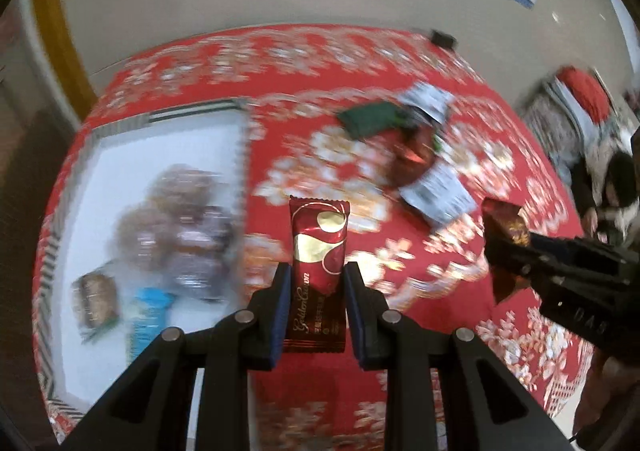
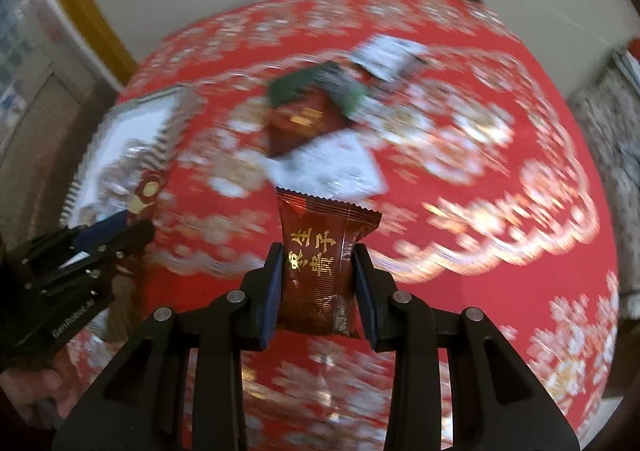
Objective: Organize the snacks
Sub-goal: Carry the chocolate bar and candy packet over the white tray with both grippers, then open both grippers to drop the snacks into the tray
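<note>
Left gripper: its fingers are clenched on a red-and-gold snack packet, held upright between the pads above the counter, which is draped in a red floral cloth. Right gripper: its fingers grasp a dark brown snack packet with gold characters, likewise upright. Ahead and to the left of the left fingers lies a white tray with a striped rim, holding several blurred wrapped snacks. Ahead of both pairs of fingers, on the cloth, sits a loose pile of packets: green, brown and white. Motion blur hides finer detail.
</note>
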`<state>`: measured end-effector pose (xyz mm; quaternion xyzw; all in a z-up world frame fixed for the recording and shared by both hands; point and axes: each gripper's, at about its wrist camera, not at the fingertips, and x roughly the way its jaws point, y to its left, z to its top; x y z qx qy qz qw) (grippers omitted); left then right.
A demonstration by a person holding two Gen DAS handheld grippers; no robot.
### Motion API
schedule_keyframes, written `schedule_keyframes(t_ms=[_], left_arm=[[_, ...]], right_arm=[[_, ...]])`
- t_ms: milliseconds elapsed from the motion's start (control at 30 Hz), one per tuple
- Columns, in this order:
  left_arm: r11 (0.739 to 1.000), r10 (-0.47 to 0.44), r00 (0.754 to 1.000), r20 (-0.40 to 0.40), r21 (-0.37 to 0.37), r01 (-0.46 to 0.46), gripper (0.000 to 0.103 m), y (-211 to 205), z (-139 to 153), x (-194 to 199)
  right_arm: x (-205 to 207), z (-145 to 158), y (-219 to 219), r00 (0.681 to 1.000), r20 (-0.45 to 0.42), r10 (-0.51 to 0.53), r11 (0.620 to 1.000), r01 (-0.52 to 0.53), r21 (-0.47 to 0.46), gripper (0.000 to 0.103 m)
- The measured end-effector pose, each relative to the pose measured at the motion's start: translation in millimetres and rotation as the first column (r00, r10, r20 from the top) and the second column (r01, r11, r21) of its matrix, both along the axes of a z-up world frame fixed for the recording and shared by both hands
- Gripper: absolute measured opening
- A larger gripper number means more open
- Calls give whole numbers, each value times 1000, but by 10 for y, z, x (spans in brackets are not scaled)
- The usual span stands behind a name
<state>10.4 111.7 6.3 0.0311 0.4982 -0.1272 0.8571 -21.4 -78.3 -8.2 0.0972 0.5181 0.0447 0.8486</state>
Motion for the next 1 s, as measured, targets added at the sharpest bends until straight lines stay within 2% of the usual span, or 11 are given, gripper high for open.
schedule_keyframes(t_ms=[167, 333, 467, 600, 700, 767, 800, 833, 867, 900, 1000], left_arm=[[987, 160, 987, 21, 23, -161, 28, 698, 32, 30], [960, 275, 961, -1, 48, -275, 28, 1261, -86, 16], [949, 309, 951, -25, 71, -306, 28, 1458, -233, -13], [949, 306, 951, -43, 89, -301, 29, 1504, -306, -42], [946, 313, 948, -50, 101, -307, 39, 1517, -332, -66], [941, 325, 945, -45, 112, -318, 57, 1513, -313, -65], [937, 333, 942, -35, 119, -327, 62, 1516, -304, -59], [933, 341, 940, -21, 127, -336, 73, 1509, -281, -58], [930, 347, 938, -9, 131, -343, 79, 1511, -263, -58], [927, 354, 935, 4, 131, -351, 79, 1507, -235, -57], [922, 366, 930, 42, 118, -369, 79, 1451, -139, -41]], right_arm=[[273, 160, 665, 991, 36, 128, 991, -129, 31, 32], [439, 304, 1418, 961, 74, 265, 962, -269, 53, 32], [474, 237, 1911, 934, 59, 353, 929, -357, 99, 32], [492, 16, 2221, 915, 10, 404, 912, -404, 78, 32], [503, -122, 2272, 922, -31, 387, 920, -384, 76, 33], [498, -142, 2232, 927, -31, 374, 923, -368, 113, 36], [514, -149, 2225, 927, -29, 373, 922, -367, 127, 40], [504, -133, 2207, 929, -21, 370, 921, -363, 139, 44], [502, -110, 2188, 931, -9, 365, 921, -359, 149, 55], [486, -66, 2166, 933, 13, 360, 919, -357, 165, 62], [452, 61, 2065, 936, 65, 345, 925, -351, 147, 62]])
